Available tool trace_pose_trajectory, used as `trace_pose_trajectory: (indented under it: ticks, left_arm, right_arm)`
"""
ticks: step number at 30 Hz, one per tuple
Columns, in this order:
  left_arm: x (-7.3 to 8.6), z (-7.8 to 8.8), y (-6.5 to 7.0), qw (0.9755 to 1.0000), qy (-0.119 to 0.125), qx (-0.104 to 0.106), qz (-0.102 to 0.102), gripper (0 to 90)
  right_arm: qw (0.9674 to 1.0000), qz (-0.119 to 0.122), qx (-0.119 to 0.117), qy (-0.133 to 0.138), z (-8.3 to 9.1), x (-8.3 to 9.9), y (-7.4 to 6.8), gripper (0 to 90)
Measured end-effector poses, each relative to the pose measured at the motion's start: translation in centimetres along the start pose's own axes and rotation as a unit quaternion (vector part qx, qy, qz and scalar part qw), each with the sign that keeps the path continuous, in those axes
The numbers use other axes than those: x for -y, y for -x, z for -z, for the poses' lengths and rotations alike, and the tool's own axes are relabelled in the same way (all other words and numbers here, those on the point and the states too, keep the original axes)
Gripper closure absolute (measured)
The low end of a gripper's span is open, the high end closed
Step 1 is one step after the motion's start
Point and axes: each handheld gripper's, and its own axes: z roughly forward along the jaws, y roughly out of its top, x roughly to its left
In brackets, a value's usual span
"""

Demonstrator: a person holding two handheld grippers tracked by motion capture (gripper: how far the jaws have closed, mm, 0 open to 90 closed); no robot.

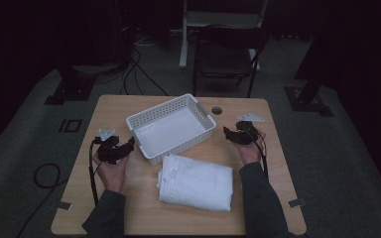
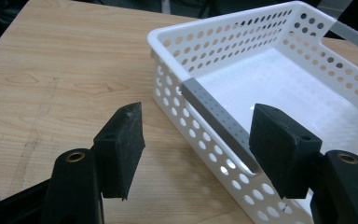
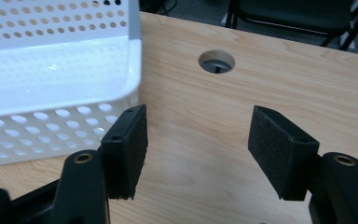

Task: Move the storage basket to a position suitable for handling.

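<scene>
A white perforated basket stands empty at the middle of the wooden table. In front of it lies a folded white cloth. My left gripper is at the basket's left corner, open. In the left gripper view its jaws straddle the basket's rim without touching it, one jaw outside and one over the inside. My right gripper hovers open just right of the basket. In the right gripper view there is bare table between the jaws, with the basket wall to the left.
A round cable hole sits in the table behind the right gripper. A dark chair stands beyond the far edge. Cables lie on the floor to the left and behind.
</scene>
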Motion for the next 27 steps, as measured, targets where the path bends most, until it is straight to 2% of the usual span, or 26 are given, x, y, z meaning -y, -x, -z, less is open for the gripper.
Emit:
trace_pose_trajectory:
  ticks: [6, 10, 14, 17, 22, 27]
  left_arm:
    - [0.2, 0.2, 1.1, 0.9997, -0.01, 0.013, -0.02, 33.3]
    - [0.4, 0.4, 1.9, 0.9991, -0.015, 0.023, -0.032, 32.8]
    - [0.5, 0.4, 2.4, 0.9984, -0.018, 0.032, -0.043, 33.7]
    - [0.6, 0.3, 2.6, 0.9981, -0.022, 0.034, -0.047, 33.7]
    - [0.9, 0.3, 3.3, 0.9968, -0.028, 0.039, -0.064, 33.6]
    - [1.3, 0.5, 4.0, 0.9953, -0.036, 0.049, -0.075, 33.4]
  right_arm:
    - [0.9996, -0.005, -0.028, 0.0, -0.9, -0.8, -0.3, 42.8]
    - [0.9993, -0.003, -0.038, 0.001, -1.4, -1.4, -0.7, 44.1]
    - [0.9984, -0.013, -0.054, -0.001, -2.1, -1.8, -0.8, 48.3]
    - [0.9985, -0.01, -0.054, -0.005, -2.5, -2.0, -0.9, 48.5]
    - [0.9976, -0.027, -0.063, -0.009, -3.4, -2.2, -1.1, 48.0]
    - [0.9975, -0.028, -0.063, -0.017, -4.2, -2.0, -1.2, 47.7]
